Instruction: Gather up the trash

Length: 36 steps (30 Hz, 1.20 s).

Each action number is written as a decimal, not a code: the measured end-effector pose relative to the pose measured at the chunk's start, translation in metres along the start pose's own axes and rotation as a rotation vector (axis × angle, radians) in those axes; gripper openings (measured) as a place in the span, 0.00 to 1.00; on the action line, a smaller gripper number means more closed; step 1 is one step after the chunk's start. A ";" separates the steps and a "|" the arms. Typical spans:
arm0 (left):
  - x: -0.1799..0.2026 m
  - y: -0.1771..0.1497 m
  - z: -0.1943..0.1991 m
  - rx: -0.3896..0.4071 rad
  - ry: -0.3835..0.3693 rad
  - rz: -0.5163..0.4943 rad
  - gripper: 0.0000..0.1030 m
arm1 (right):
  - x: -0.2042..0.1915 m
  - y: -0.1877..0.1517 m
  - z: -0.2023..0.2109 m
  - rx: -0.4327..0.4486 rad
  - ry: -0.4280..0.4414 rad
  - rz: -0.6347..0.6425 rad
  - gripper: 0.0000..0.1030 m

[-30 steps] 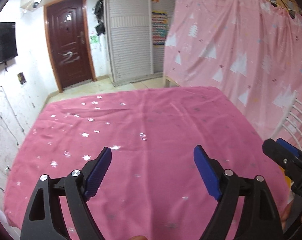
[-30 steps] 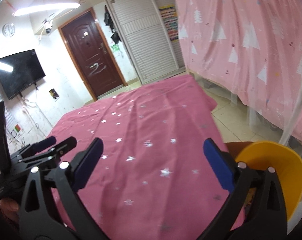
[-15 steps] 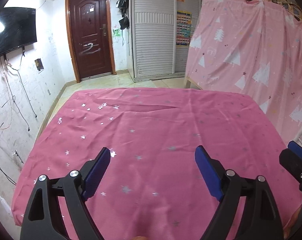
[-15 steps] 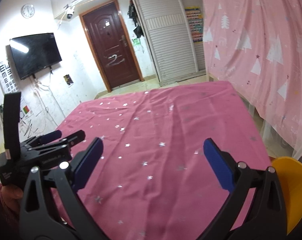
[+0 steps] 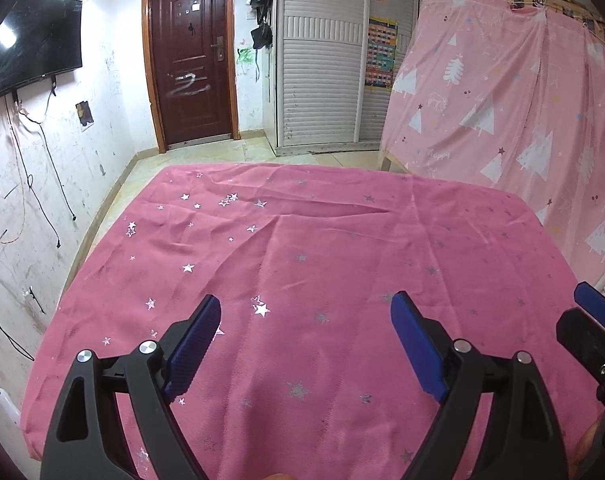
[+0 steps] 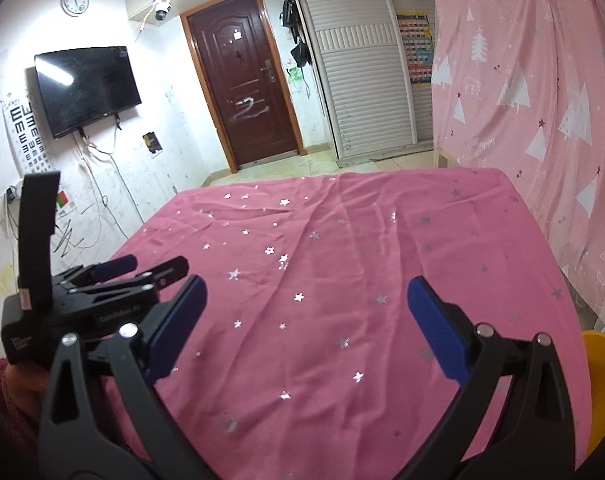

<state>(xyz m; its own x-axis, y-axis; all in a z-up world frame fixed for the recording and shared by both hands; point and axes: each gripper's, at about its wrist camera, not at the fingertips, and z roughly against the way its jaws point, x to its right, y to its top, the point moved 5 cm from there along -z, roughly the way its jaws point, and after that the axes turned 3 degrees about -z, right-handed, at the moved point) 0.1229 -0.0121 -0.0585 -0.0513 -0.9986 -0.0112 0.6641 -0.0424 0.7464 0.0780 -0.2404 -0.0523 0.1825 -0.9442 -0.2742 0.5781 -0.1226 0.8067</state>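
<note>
Over the pink star-print cloth (image 5: 322,248) both grippers hang with jaws apart and empty: left gripper (image 5: 305,338), right gripper (image 6: 306,312). No trash shows anywhere; a yellow bin (image 6: 600,376), near right, is cut off by the edge.

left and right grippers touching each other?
Apart. The right wrist view shows the left gripper off to the side of the right gripper, pink tablecloth visible between their fingers.
</note>
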 end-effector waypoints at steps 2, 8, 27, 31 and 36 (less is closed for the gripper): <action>0.000 0.000 0.000 -0.004 -0.003 -0.002 0.78 | 0.000 0.000 -0.002 -0.004 -0.001 0.001 0.94; 0.003 -0.001 0.000 -0.005 -0.006 -0.013 0.78 | -0.001 0.000 -0.004 -0.009 0.002 -0.003 0.94; 0.002 0.000 -0.001 -0.007 -0.007 -0.011 0.78 | -0.001 -0.001 -0.006 -0.014 0.006 -0.010 0.94; 0.002 0.000 -0.001 -0.007 -0.007 -0.006 0.78 | 0.000 -0.001 -0.007 -0.012 0.005 -0.017 0.94; 0.003 -0.001 -0.002 -0.011 -0.006 -0.005 0.78 | 0.000 -0.001 -0.007 -0.013 0.005 -0.015 0.94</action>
<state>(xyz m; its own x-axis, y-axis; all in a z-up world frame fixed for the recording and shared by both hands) 0.1233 -0.0150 -0.0606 -0.0588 -0.9982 -0.0109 0.6720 -0.0476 0.7391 0.0830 -0.2385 -0.0567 0.1775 -0.9406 -0.2893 0.5914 -0.1331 0.7953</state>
